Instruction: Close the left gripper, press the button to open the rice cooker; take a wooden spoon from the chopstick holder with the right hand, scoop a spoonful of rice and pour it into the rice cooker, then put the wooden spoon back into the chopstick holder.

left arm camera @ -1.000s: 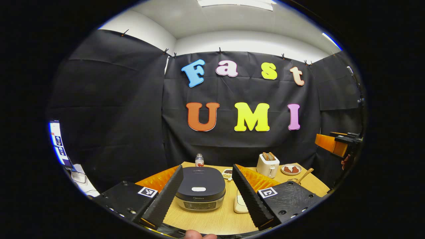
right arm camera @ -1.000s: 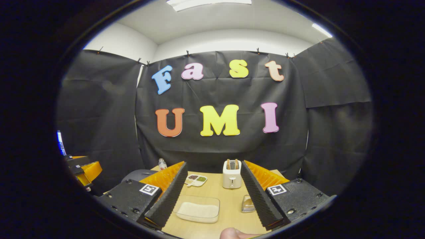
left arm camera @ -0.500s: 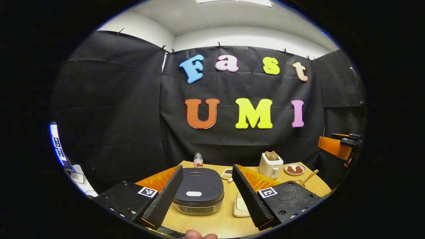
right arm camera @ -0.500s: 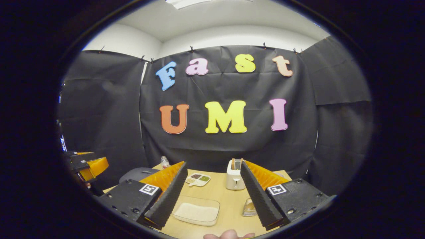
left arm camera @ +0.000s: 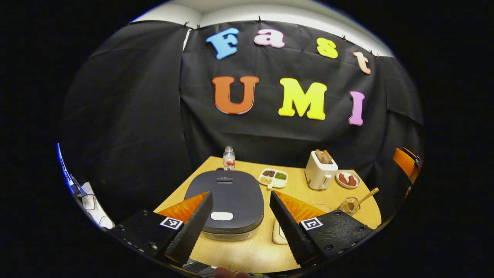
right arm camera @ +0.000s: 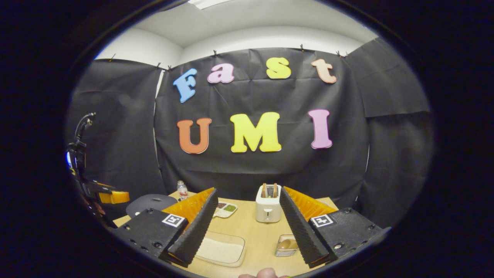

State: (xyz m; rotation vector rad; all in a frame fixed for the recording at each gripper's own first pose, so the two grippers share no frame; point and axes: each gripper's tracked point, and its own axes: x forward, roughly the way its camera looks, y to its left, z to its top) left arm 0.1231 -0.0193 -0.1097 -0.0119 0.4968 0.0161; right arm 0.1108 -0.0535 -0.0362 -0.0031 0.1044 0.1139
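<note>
Closest in the left gripper view, the left gripper (left arm camera: 239,227) hangs over the near edge of the wooden table (left arm camera: 247,253), its fingers spread wide and empty. Straight ahead between them sits the rice cooker (left arm camera: 227,202), lid down, its pale button (left arm camera: 221,216) near the front edge. In the right gripper view, the right gripper (right arm camera: 247,231) is likewise wide apart, holding nothing; below it lies a clear tray of rice (right arm camera: 220,250), with a small container (right arm camera: 286,245) holding something rounded just beside its right finger.

Farther off in the left gripper view, the chopstick holder (left arm camera: 348,206) stands near the table's right edge with the wooden spoon (left arm camera: 364,195) leaning out of it. Beyond are a sectioned dish (left arm camera: 273,177), a toaster (left arm camera: 320,173), a plate (left arm camera: 347,179) and a small bottle (left arm camera: 229,159) at the back.

The risk I see: the fingers are not yet together, so pressing now could straddle the button or skid off the smooth lid. Coming down off-centre would push the cooker instead of releasing the latch.
</note>
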